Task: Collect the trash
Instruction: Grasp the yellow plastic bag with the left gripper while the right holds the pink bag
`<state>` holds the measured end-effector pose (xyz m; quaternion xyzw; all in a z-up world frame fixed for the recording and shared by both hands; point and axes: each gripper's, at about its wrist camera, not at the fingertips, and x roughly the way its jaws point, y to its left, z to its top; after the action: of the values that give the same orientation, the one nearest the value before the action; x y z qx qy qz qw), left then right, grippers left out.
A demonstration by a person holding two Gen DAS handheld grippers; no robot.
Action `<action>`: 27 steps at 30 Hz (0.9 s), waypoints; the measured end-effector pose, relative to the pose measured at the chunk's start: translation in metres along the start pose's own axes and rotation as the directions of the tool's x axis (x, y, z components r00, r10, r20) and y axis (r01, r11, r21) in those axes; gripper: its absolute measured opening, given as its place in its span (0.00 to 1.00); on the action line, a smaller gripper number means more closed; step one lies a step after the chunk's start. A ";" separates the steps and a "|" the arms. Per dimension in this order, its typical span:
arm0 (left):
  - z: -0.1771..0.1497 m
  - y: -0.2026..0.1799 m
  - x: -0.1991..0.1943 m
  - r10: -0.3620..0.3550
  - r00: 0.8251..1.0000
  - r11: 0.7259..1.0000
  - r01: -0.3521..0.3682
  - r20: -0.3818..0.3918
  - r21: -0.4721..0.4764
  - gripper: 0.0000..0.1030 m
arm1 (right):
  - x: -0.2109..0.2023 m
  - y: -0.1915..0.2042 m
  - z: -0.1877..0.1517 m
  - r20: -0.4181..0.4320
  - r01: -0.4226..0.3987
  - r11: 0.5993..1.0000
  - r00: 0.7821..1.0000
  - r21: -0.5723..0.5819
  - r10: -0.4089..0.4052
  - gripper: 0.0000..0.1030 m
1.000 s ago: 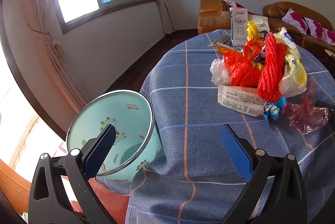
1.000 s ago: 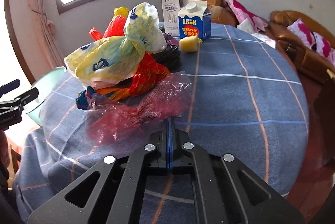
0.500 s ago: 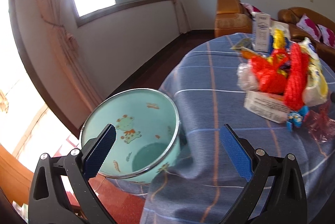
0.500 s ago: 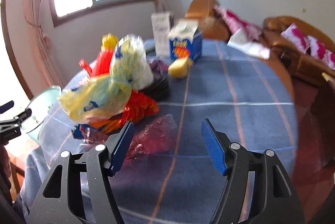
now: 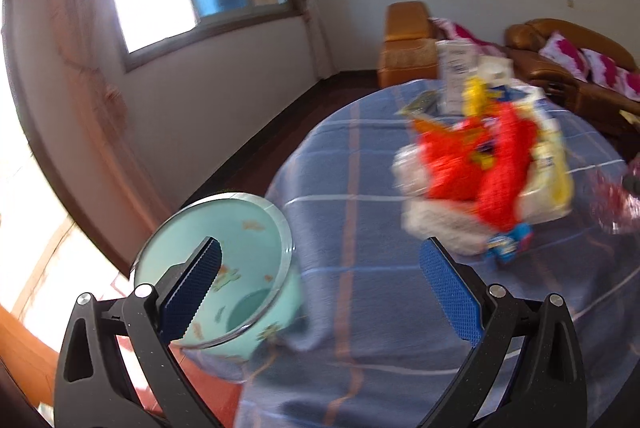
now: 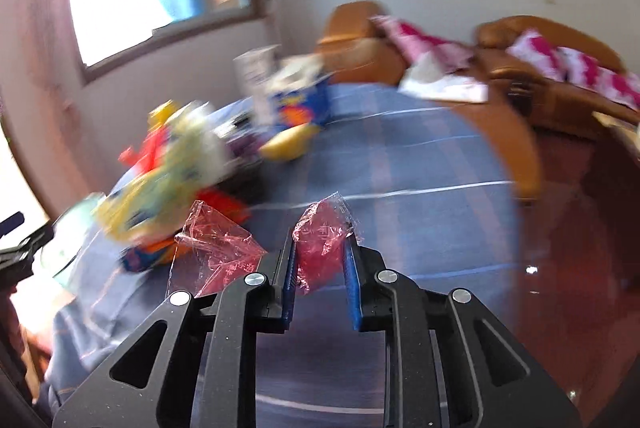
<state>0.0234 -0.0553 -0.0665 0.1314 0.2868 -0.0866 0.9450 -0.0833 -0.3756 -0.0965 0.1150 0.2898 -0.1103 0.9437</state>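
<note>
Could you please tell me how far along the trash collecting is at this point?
Done: nothing shows in the mint bin. In hand: the right gripper is closing on the red plastic wrapper; the left gripper hangs open near the bin. Left: the trash pile and cartons on the table.

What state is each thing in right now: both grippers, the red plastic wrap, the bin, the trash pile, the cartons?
Right gripper: jaws closing, red plastic wrap between the pads.
Red plastic wrap: crumpled, pinched, lifted off the table.
Left gripper: open, empty.
Bin: upright beside the table, open, looks empty.
Trash pile: heaped on the table.
Cartons: standing upright; blurred.
Table: covered with a blue checked cloth.
</note>
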 end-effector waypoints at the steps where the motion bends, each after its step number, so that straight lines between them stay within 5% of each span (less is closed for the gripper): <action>1: 0.005 -0.012 -0.003 -0.025 1.000 1.000 0.025 0.010 0.018 0.94 | -0.004 -0.013 0.001 0.012 0.031 0.999 0.999 0.020 -0.031 0.21; 10: 0.025 -0.107 -0.008 -0.127 0.989 0.974 0.110 0.074 0.196 0.94 | -0.009 -0.065 -0.016 0.011 0.080 0.991 0.997 0.111 -0.082 0.22; 12: 0.023 -0.119 0.002 -0.135 0.990 0.967 0.122 0.046 0.224 0.82 | -0.011 -0.063 -0.018 0.020 0.069 0.992 0.997 0.110 -0.072 0.22; 14: 0.020 -0.127 0.009 -0.167 0.986 0.956 0.159 0.012 0.247 0.47 | -0.013 -0.057 -0.016 0.032 0.056 0.993 0.998 0.100 -0.060 0.22; 17: 0.017 -0.132 0.009 -0.194 0.981 0.946 0.188 -0.006 0.265 0.24 | -0.018 -0.049 -0.014 0.052 0.039 0.996 0.998 0.083 -0.043 0.22; 27: 0.031 -0.065 -0.047 -0.182 0.980 0.962 0.160 0.084 0.223 0.18 | -0.029 0.005 0.016 0.131 -0.054 0.999 0.990 0.008 0.052 0.23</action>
<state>-0.0146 -0.1225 -0.0279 0.2027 0.2365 -0.2052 0.9278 -0.0972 -0.3711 -0.0657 0.1208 0.2237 -0.0941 0.9626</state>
